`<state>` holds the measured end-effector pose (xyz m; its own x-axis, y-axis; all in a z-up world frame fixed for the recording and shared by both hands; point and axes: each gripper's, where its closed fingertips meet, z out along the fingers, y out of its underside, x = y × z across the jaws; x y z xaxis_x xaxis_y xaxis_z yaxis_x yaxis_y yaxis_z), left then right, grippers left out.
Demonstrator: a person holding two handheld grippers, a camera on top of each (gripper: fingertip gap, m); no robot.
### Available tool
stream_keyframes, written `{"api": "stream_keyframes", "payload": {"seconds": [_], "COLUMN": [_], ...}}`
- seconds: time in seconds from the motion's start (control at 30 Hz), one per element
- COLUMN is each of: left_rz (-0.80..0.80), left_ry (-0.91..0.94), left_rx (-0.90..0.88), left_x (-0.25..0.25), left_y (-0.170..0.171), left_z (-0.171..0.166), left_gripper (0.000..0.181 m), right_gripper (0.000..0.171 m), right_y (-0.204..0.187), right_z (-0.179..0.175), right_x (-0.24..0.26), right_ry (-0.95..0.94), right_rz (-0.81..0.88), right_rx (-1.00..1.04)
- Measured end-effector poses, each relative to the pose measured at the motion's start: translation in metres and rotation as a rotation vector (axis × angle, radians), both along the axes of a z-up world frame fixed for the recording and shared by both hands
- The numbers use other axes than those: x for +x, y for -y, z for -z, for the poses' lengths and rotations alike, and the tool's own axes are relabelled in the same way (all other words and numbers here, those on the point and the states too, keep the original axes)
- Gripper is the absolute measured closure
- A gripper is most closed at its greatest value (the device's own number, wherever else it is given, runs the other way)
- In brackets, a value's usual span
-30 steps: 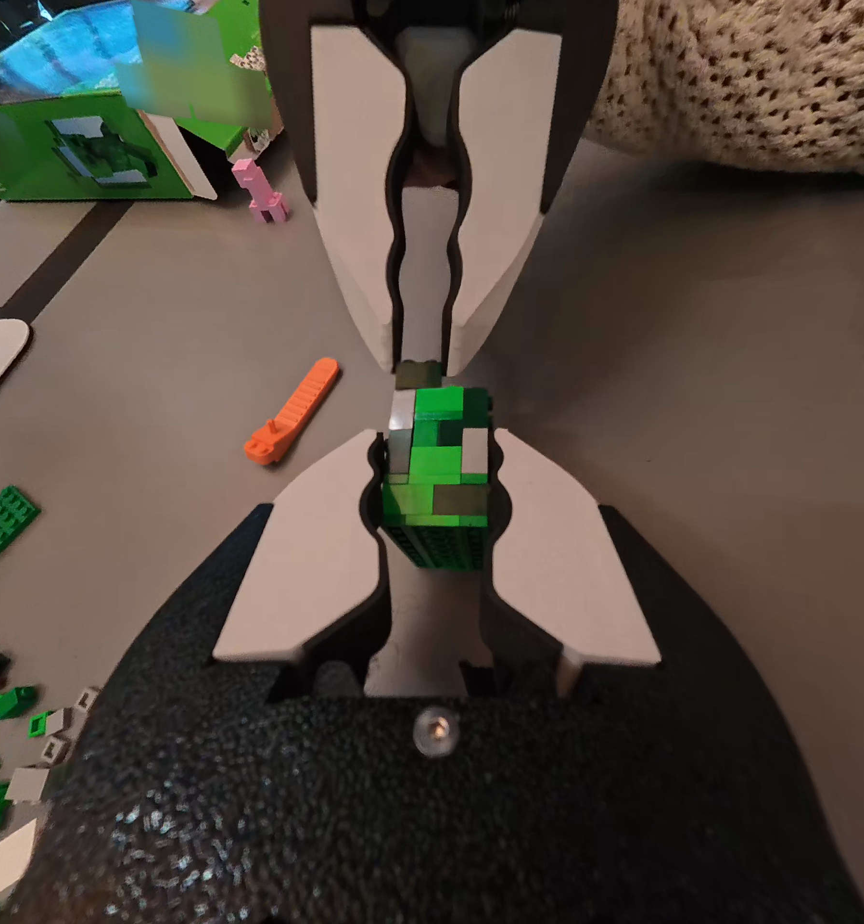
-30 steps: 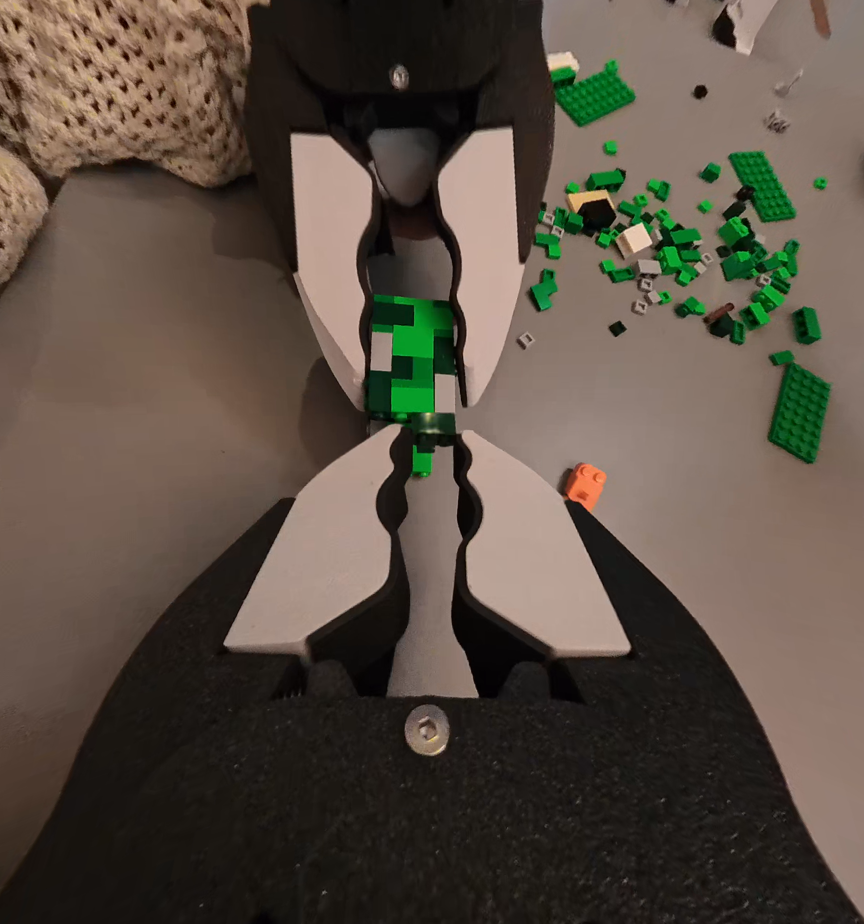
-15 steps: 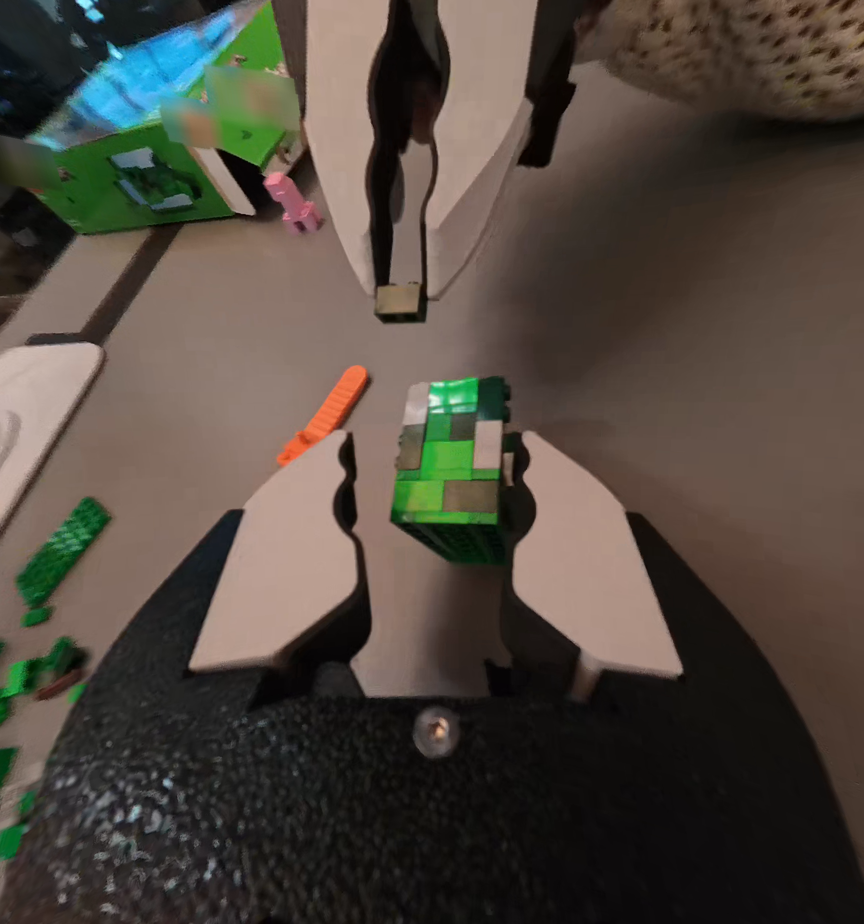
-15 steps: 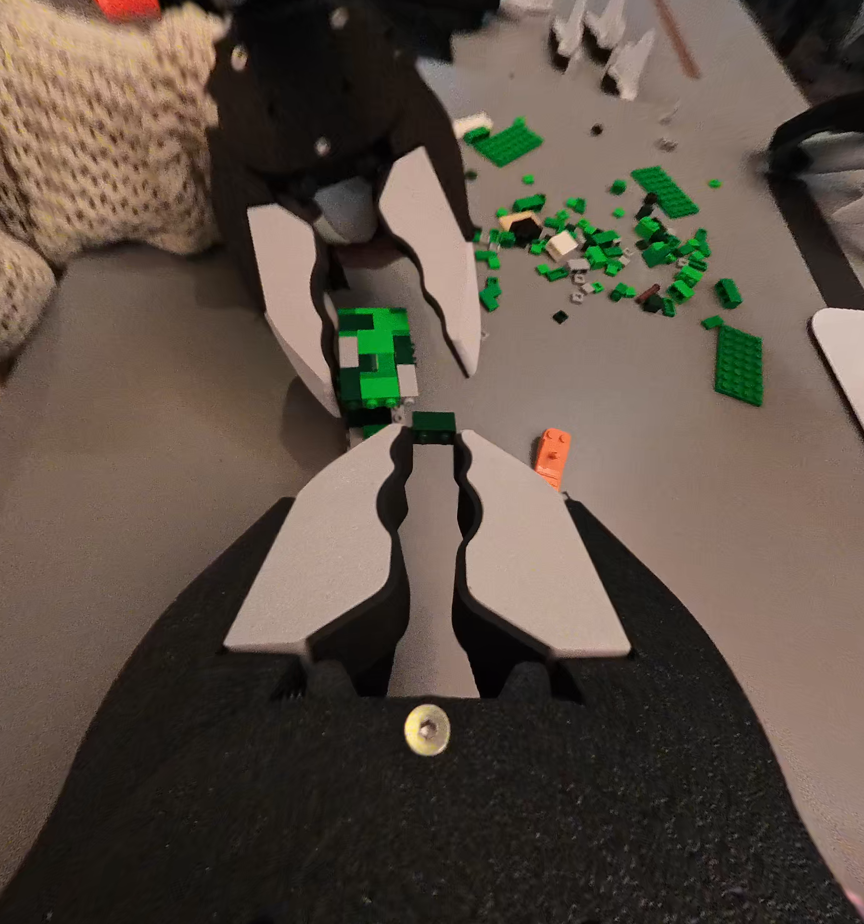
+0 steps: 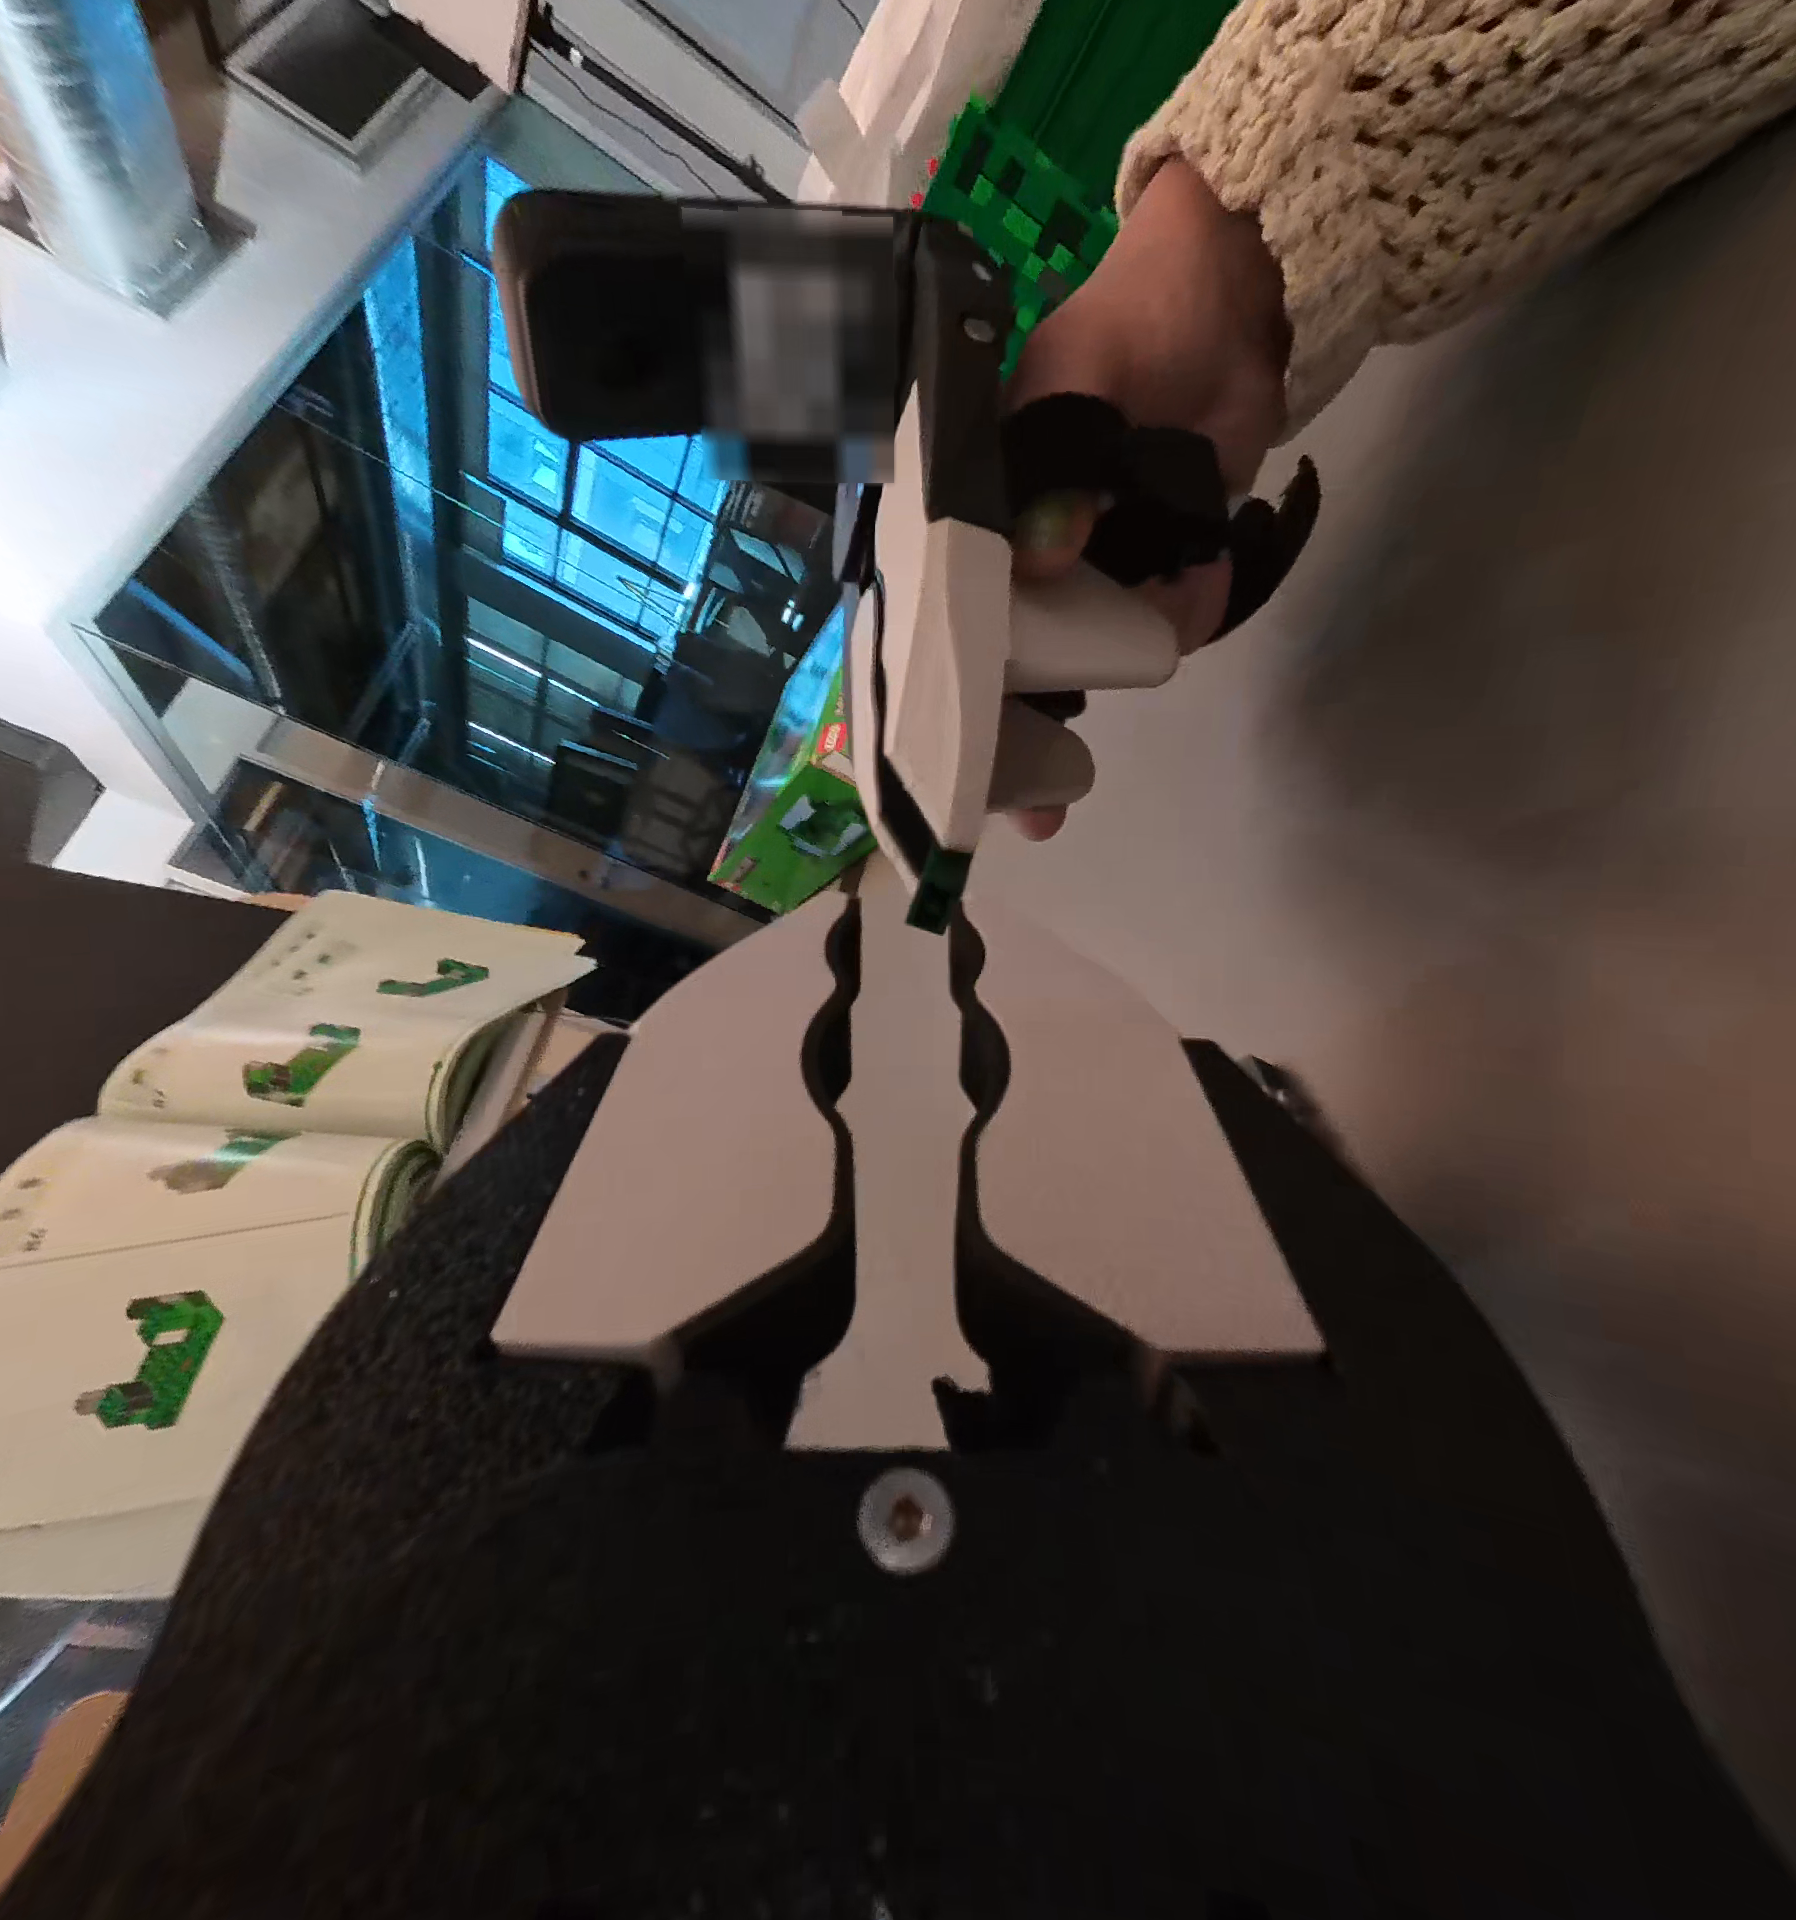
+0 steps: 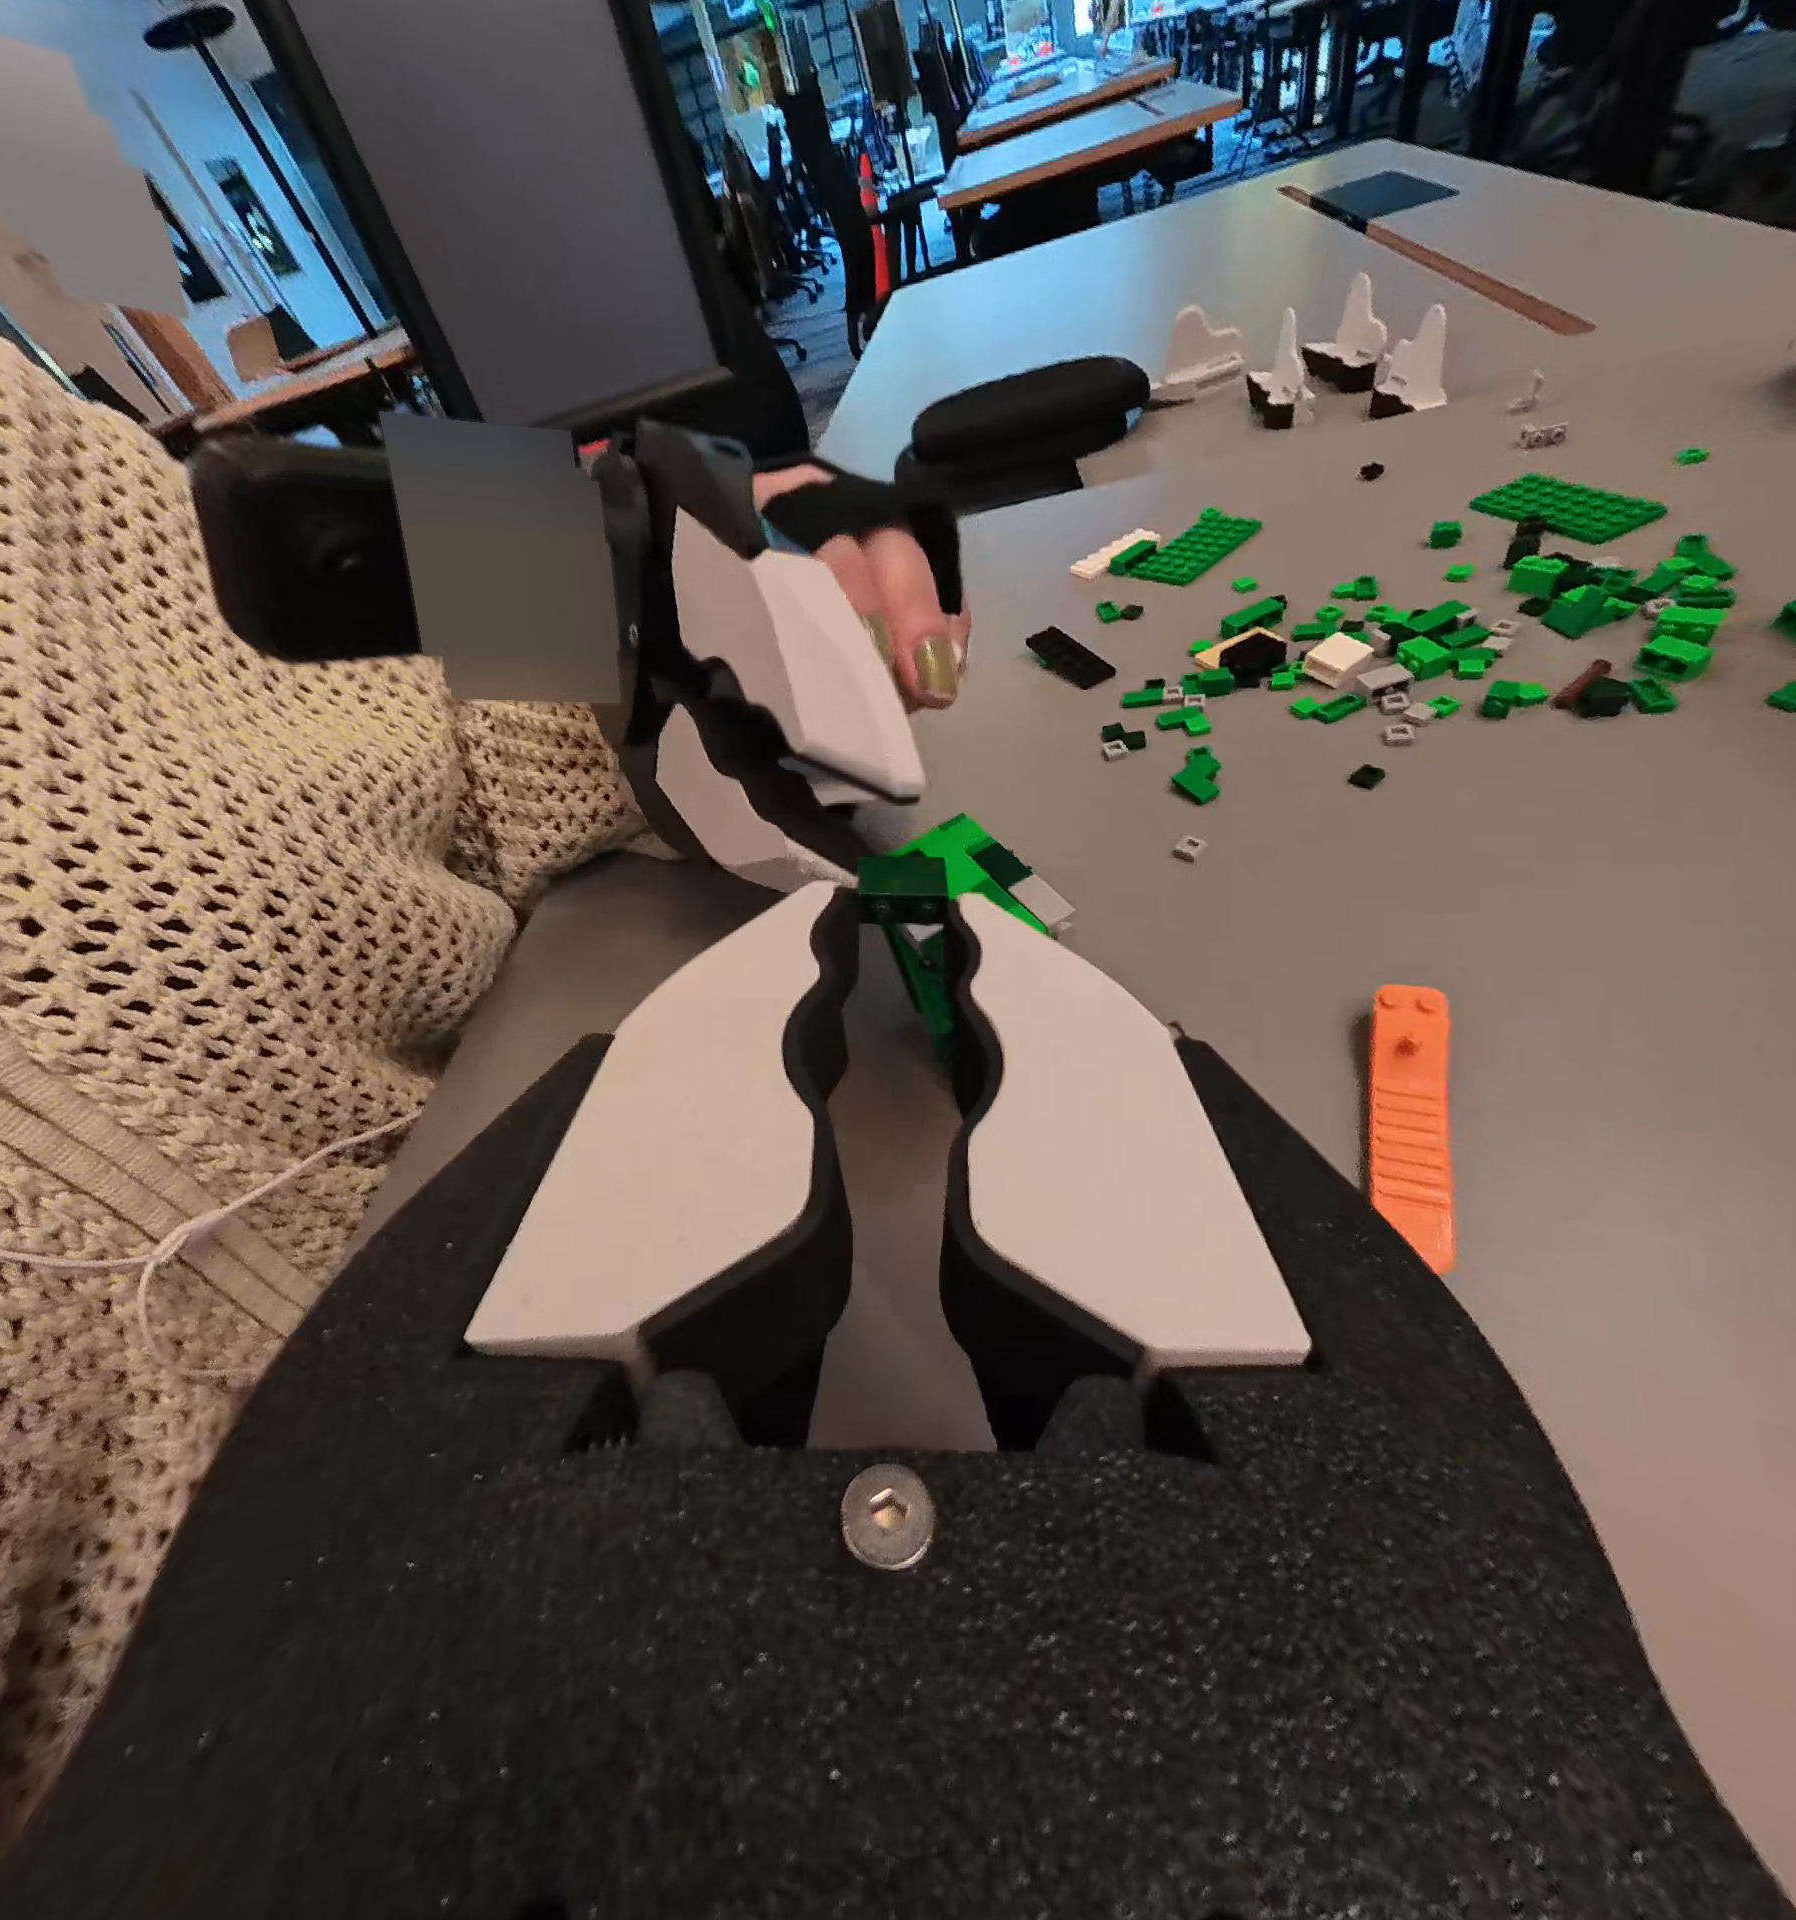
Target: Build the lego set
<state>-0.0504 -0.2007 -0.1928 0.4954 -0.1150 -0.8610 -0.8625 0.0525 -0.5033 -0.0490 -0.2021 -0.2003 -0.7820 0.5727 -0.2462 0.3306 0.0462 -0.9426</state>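
Observation:
My right gripper is shut on a small dark green brick at its fingertips. The green block build lies tilted on the grey table, just beyond those tips and partly hidden by them. My left gripper is empty, its jaws a little apart. It also shows in the right wrist view, above and left of the build. In the left wrist view the right gripper holds the dark green brick right in front of my left fingertips. The build does not show there.
An orange brick separator lies to the right. A pile of loose bricks and green plates lie farther back. An open instruction booklet and the green box are at the left. Knitted sleeves flank the grippers.
My left gripper let go of the green build, which now lies on the table, then narrowed and swung up sideways. My right gripper pulled back and rose, keeping the dark green brick.

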Motion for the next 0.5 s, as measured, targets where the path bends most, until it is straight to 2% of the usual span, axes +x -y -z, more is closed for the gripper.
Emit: {"api": "stream_keyframes", "payload": {"seconds": [0.13, 0.37, 0.5], "left_rz": [0.002, 0.022, 0.079], "left_ry": [-0.023, -0.046, 0.187], "left_rx": [0.066, 0.027, -0.111], "left_x": [0.003, 0.003, 0.008], "left_y": [0.002, 0.004, 0.003], "left_z": [-0.009, -0.003, 0.008], "left_gripper": [0.169, 0.153, 0.152], "right_gripper": [0.156, 0.156, 0.156], "right_y": [0.002, 0.003, 0.003], "right_z": [-0.009, -0.004, -0.002], "right_x": [0.003, 0.003, 0.003], "right_ry": [-0.008, -0.004, -0.112], "right_rz": [-0.015, -0.019, -0.005], "right_rx": [-0.039, 0.006, 0.097]}}
